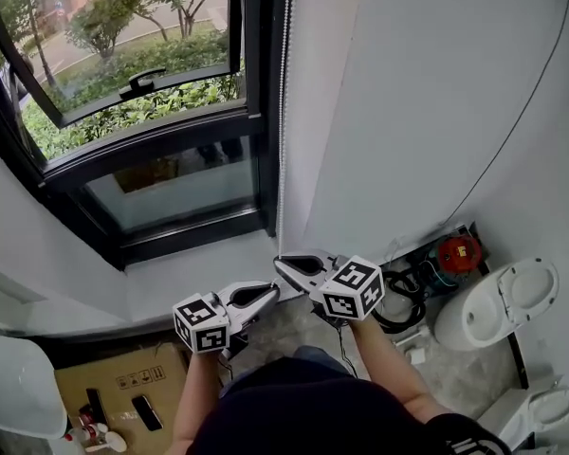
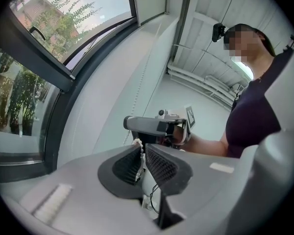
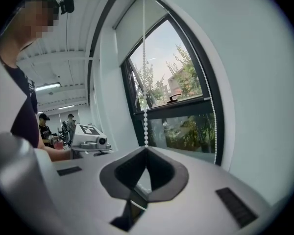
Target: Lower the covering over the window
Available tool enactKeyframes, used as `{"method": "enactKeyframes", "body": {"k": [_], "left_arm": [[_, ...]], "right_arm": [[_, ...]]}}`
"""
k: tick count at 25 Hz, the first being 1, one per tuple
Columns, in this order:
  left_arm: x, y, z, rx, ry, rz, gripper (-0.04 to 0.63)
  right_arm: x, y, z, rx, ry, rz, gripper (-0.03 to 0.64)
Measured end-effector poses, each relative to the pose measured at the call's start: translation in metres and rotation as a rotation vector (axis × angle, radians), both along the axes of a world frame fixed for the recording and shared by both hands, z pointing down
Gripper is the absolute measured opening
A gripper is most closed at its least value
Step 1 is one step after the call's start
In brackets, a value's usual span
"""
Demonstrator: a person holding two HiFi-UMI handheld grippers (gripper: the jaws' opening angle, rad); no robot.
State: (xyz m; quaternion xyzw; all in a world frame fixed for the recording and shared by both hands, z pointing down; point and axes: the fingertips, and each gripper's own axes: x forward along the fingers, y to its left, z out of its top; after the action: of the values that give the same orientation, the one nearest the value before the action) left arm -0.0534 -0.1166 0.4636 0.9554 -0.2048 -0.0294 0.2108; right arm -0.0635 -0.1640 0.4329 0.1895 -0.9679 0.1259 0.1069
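Observation:
A white bead chain (image 1: pixel 283 112) hangs down the right side of the dark-framed window (image 1: pixel 152 131). My right gripper (image 1: pixel 278 262) is shut on the chain at its lower end, and the chain runs straight up from its jaws (image 3: pixel 146 148). My left gripper (image 1: pixel 273 290) sits just below and left of it, shut on the same chain, with beads (image 2: pixel 136 144) showing between its pads. A pale blind (image 3: pixel 130 28) shows only at the very top of the window. A second strand of the chain (image 3: pixel 213 126) hangs by the frame.
A white sill (image 1: pixel 199 273) runs under the window. On the floor to the right are white sanitary fixtures (image 1: pixel 498 301), a red-topped device (image 1: pixel 458 252) and coiled black hose (image 1: pixel 403 301). A cardboard box (image 1: pixel 123 387) lies lower left. People (image 3: pixel 41 126) stand far behind.

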Motion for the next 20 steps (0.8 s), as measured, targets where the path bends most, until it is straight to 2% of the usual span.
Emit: {"method": "enactKeyframes", "body": {"k": [4, 8, 12, 14, 16, 20], "left_arm": [[-0.011, 0.002, -0.013, 0.021, 0.027, -0.016, 0.021], [-0.016, 0.009, -0.024, 0.056, 0.012, 0.0, 0.09], [-0.024, 0.007, -0.04, 0.102, -0.003, -0.026, 0.095], [-0.028, 0.007, -0.046, 0.116, -0.006, -0.038, 0.097], [-0.031, 0.008, -0.046, 0.124, -0.04, -0.044, 0.097], [-0.04, 0.011, -0.029, 0.128, -0.172, -0.051, 0.097]], "right_arm": [[0.003, -0.003, 0.002, 0.027, 0.032, 0.021, 0.012], [0.005, -0.002, 0.004, 0.021, 0.037, 0.024, 0.012], [0.0, 0.007, 0.031, -0.021, 0.102, -0.011, 0.012], [-0.002, 0.011, 0.038, -0.069, 0.049, -0.016, 0.012], [-0.003, 0.013, 0.038, -0.089, 0.016, -0.018, 0.012], [-0.004, 0.006, 0.04, -0.019, 0.117, -0.022, 0.012]]}}
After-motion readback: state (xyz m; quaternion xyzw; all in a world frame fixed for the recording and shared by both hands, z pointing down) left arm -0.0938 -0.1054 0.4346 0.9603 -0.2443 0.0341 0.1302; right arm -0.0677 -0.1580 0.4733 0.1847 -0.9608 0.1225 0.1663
